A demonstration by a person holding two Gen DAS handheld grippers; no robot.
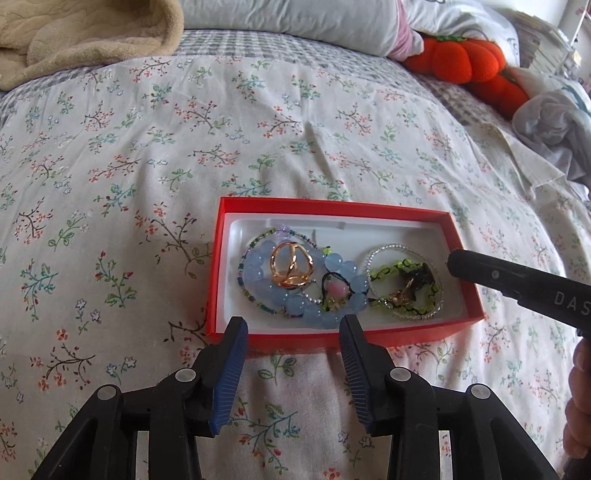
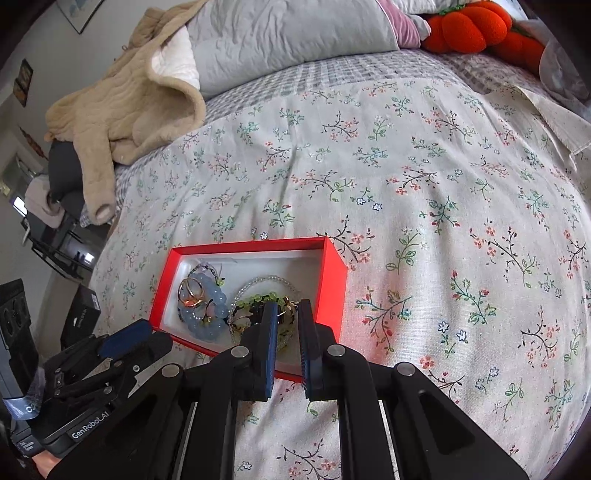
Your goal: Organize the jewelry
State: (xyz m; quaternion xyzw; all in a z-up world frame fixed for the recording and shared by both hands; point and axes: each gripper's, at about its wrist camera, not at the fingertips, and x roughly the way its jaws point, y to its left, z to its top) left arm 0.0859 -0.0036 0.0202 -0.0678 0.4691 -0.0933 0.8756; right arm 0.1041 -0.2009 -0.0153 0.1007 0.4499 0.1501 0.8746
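Observation:
A red box (image 1: 332,206) with a white liner lies on the floral bedspread and holds the jewelry. Inside are a blue bead bracelet (image 1: 258,275), a gold ring piece (image 1: 291,267), a pink charm (image 1: 338,288), a clear bead bracelet (image 1: 384,249) and a green bead strand with a dark piece (image 1: 417,275). My left gripper (image 1: 293,325) is open at the box's near wall. My right gripper (image 2: 287,310) has its jaws narrowly apart over the green strand (image 2: 258,297) at the right end of the box (image 2: 332,280); its finger shows in the left wrist view (image 1: 480,269).
A beige blanket (image 2: 125,107) lies at the far left of the bed. Grey pillows (image 2: 280,33) and an orange plush (image 1: 469,59) lie at the head. Crumpled cloth (image 1: 550,125) lies at the right. Dark furniture (image 2: 55,229) stands left of the bed.

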